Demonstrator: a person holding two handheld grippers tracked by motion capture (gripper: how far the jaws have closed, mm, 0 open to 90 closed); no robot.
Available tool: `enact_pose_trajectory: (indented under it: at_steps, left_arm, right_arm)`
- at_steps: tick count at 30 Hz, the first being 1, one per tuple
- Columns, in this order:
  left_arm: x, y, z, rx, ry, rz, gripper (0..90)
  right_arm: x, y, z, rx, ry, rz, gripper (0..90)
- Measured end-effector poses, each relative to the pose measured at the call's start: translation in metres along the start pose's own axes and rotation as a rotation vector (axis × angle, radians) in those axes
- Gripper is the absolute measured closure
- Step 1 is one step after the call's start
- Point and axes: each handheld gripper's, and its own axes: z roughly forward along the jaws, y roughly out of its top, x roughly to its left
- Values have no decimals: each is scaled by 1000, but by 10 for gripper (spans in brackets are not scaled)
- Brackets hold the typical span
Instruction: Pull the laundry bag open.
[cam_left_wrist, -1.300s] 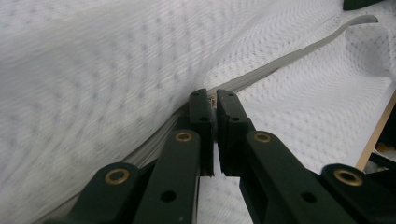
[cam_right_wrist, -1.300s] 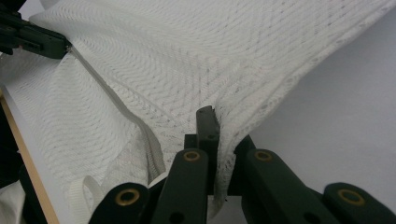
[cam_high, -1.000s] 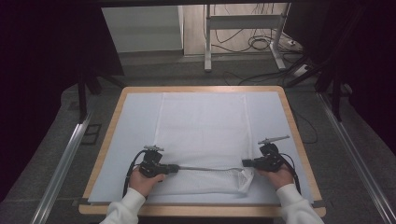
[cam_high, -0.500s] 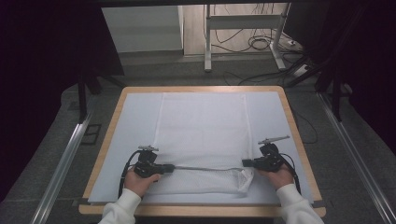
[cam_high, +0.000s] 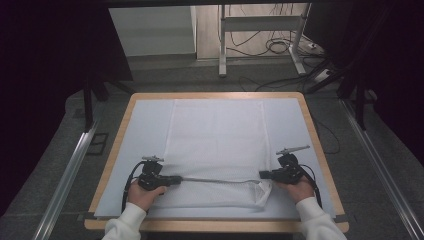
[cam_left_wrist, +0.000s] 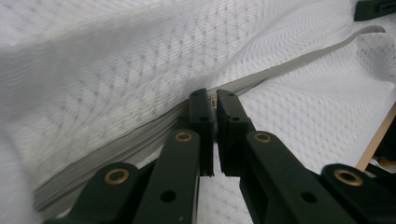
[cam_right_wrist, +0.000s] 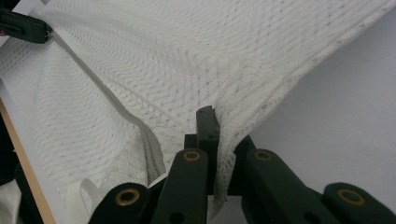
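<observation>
The high camera sits above my side of the bench (cam_high: 320, 150) and looks forward and down, far enough back to take in the whole board, my forearms at the bottom edge and the floor beyond. My left gripper (cam_high: 172, 180) carries a camera that looks along its black fingers (cam_left_wrist: 201, 116), very close to the white mesh laundry bag (cam_high: 215, 145) and its grey zipper (cam_left_wrist: 289, 63). My right gripper (cam_high: 264, 175) carries another, equally close, facing back along the same zipper (cam_right_wrist: 102, 93). All three views share that zipper line and the mesh around it.
</observation>
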Motion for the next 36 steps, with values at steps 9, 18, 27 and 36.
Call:
enact_pose_trajectory:
  at_steps: [9, 18, 27, 36]
  left_arm:
    - [8, -4, -11, -10, 10, -15, 872]
    - [16, -9, -20, -22, 19, -32, 871]
    - [23, -12, -26, -26, 30, -38, 871]
    - [26, -13, -31, -38, 38, -38, 871]
  right_arm:
    - [0, 0, 1, 2, 1, 0, 878]
    - [-1, 0, 0, -2, -2, -2, 878]
    - [-1, 0, 1, 2, -2, -2, 878]
    - [0, 0, 2, 2, -4, -2, 878]
